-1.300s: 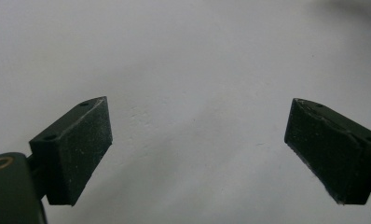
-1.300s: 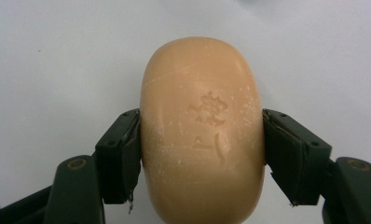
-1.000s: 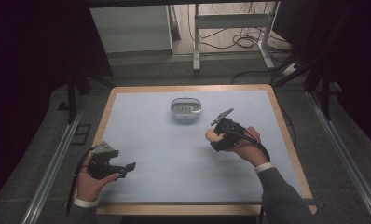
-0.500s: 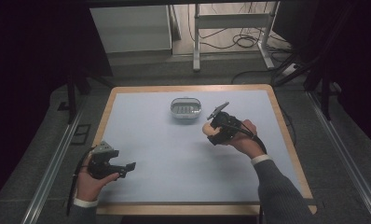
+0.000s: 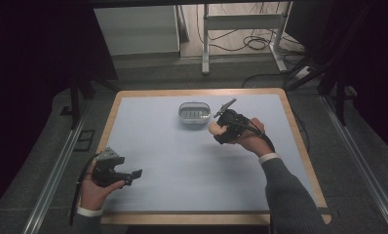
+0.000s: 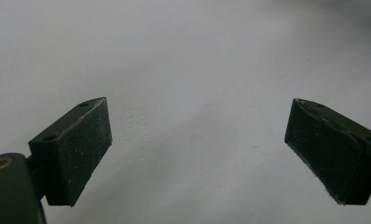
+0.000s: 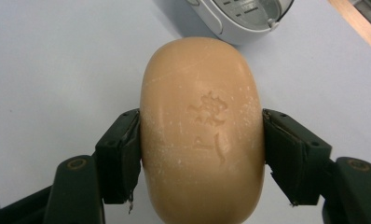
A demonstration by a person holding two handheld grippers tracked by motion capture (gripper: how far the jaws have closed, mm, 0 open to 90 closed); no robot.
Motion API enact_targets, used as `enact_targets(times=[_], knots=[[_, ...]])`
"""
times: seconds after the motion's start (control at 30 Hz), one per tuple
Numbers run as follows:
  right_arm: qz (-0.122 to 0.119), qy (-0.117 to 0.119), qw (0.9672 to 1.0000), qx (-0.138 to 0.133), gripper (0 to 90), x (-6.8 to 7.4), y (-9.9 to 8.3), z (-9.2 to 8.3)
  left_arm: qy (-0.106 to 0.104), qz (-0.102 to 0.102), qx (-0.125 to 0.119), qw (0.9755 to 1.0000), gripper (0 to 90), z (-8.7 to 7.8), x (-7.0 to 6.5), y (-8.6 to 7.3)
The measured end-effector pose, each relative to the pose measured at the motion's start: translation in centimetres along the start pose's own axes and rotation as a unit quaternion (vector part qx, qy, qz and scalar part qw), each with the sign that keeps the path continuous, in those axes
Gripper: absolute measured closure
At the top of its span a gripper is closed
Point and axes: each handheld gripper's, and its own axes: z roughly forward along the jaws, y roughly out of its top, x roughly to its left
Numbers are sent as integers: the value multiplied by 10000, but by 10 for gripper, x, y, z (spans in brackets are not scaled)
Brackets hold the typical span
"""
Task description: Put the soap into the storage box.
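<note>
Right tongs (image 7: 201, 154) clamp the tan oval soap bar (image 7: 202, 130) squarely; left tongs (image 6: 197, 149) gape empty. Advise lowering level into the grey oval soap dish (image 5: 194, 114) before release.

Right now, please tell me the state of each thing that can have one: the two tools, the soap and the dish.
Left tool: open, holding nothing, over the bare table.
Right tool: shut on the soap.
Soap: gripped on both sides, lifted off the table, not yet in the dish.
Soap dish: upright on the table, nothing in it.
</note>
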Motion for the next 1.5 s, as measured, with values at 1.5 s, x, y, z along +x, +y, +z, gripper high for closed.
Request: enact_targets(times=[1.5], knots=[[-86, 77, 9999, 88, 325, -33, 43, 30, 23, 82, 69, 9999, 72, 6, -2, 0]])
